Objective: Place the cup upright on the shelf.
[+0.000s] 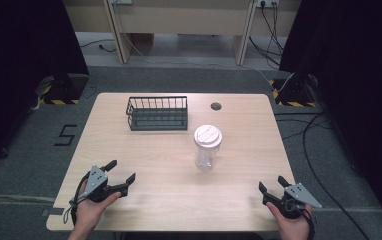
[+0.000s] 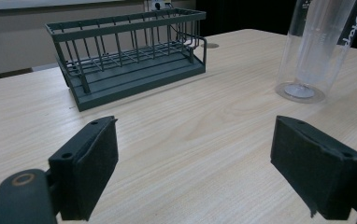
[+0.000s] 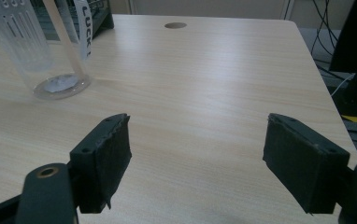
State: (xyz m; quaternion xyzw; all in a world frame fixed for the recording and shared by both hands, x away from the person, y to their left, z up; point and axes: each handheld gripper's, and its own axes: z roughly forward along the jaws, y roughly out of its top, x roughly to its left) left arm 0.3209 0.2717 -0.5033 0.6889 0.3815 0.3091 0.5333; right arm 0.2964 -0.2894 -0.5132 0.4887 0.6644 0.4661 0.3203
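1. My left gripper (image 1: 120, 176) rests near the front left corner of the wooden table (image 1: 239, 200), jaws spread wide with nothing between them.
2. My right gripper (image 1: 273, 187) sits near the front right corner, jaws likewise released and empty.
3. The clear plastic cup (image 1: 206, 150) with a white lid (image 1: 208, 135) stands upright around the table's middle, well apart from both grippers. From my right gripper view a straw (image 3: 64, 39) leans inside it; I cannot tell whether it holds any liquid.
4. The dark wire basket (image 1: 157, 113) stands behind the cup, toward the far left; I see nothing in it.
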